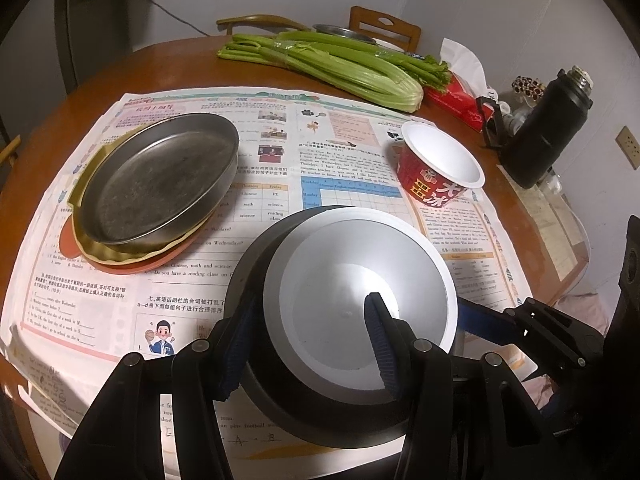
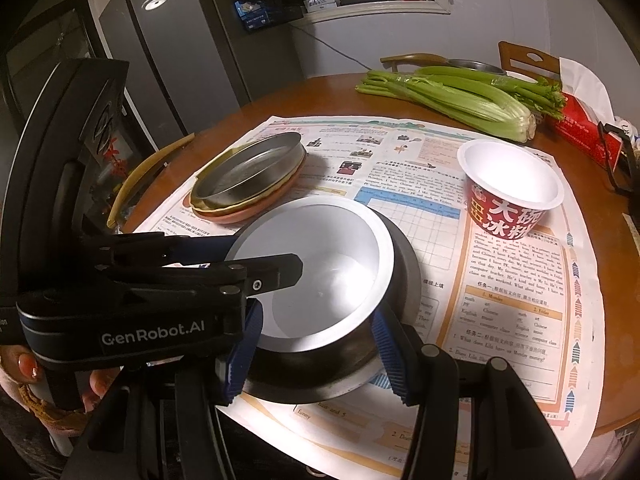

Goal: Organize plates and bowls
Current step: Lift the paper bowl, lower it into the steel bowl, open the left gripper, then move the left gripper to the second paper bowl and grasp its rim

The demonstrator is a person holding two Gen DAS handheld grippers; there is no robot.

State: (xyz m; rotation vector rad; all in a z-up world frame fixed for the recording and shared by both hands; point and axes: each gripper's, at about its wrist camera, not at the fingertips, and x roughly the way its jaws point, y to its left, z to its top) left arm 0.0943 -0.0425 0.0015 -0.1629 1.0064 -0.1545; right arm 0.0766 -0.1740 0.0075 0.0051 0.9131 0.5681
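Observation:
A white bowl (image 1: pixel 360 280) sits nested inside a black bowl (image 1: pixel 280 400) on the newspaper near me. My left gripper (image 1: pixel 308 340) straddles their rim, one finger outside and one inside, apparently shut on it. In the right wrist view, the white bowl (image 2: pixel 316 268) is in the black bowl (image 2: pixel 404 268), and my right gripper (image 2: pixel 316 348) straddles the near side, open around them. The left gripper (image 2: pixel 260 268) reaches in from the left. A metal pan (image 1: pixel 160 180) rests on a yellow plate and an orange plate (image 1: pixel 132 268) at the left. A red paper bowl (image 1: pixel 440 164) stands at the right.
Newspaper (image 1: pixel 280 120) covers the round wooden table (image 1: pixel 80 100). Celery (image 1: pixel 340 64), a red tissue pack (image 1: pixel 460 100) and a black flask (image 1: pixel 548 128) lie at the far and right side. A metal basin (image 1: pixel 344 32) sits on a chair behind.

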